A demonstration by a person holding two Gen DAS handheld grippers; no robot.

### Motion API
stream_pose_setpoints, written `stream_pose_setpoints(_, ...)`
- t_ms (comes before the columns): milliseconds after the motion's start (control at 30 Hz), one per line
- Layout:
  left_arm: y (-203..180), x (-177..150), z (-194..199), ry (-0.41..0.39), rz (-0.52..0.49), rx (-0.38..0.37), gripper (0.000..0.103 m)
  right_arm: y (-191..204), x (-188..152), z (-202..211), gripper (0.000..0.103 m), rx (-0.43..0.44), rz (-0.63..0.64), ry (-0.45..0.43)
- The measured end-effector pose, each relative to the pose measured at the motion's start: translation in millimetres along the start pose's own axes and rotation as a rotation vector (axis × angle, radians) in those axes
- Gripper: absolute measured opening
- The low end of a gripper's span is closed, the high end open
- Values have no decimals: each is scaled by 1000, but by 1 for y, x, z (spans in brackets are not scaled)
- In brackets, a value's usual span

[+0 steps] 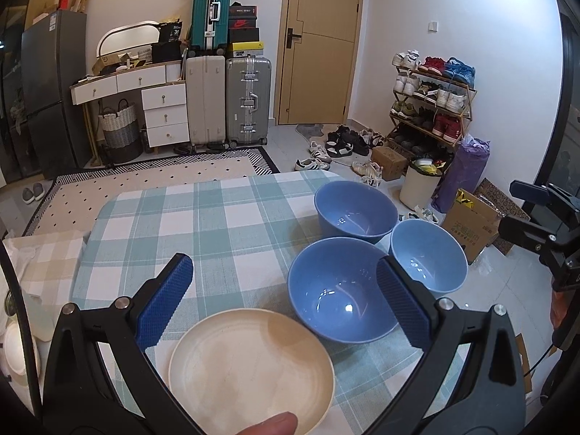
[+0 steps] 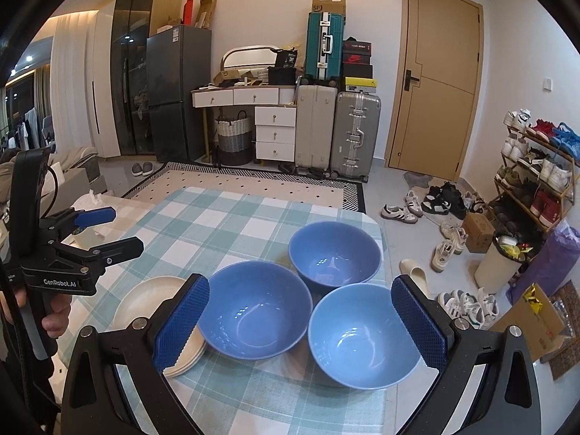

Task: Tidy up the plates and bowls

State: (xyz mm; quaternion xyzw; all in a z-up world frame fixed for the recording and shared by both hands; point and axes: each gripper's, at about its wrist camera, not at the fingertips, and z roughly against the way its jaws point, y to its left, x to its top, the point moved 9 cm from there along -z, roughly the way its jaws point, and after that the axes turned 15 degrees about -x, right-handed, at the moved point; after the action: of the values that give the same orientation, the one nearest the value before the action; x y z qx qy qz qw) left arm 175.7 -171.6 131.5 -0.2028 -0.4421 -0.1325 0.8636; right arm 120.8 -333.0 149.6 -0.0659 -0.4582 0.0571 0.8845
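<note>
Left tongs (image 1: pixel 284 295): wide open, empty, above the cream plate stack (image 1: pixel 250 369).
Right tongs (image 2: pixel 301 320): wide open, empty, over three blue bowls (image 2: pixel 255 308).
Bowls: clustered near the surface's (image 2: pixel 217 217) far corner.
Risk: the corner bowl (image 2: pixel 335 253) could be nudged off the edge.

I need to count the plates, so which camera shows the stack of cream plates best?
The right wrist view: the stack of round cream plates shows layered rims at its edge. The left wrist view shows only the top plate's face from above.
</note>
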Motion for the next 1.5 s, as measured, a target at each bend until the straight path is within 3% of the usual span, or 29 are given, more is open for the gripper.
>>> stream_pose_setpoints(667, -15, 40, -94, 65, -28, 7, 101, -45, 18, -52, 102, -40, -63, 53)
stream_pose_setpoints(1200, 16, 60, -164, 115, 8, 8, 101, -54, 28, -123, 102, -49, -79, 130)
stream_pose_setpoints(1500, 33, 57, -218, 187, 34, -5, 101, -56, 16, -179, 102, -27, -90, 218)
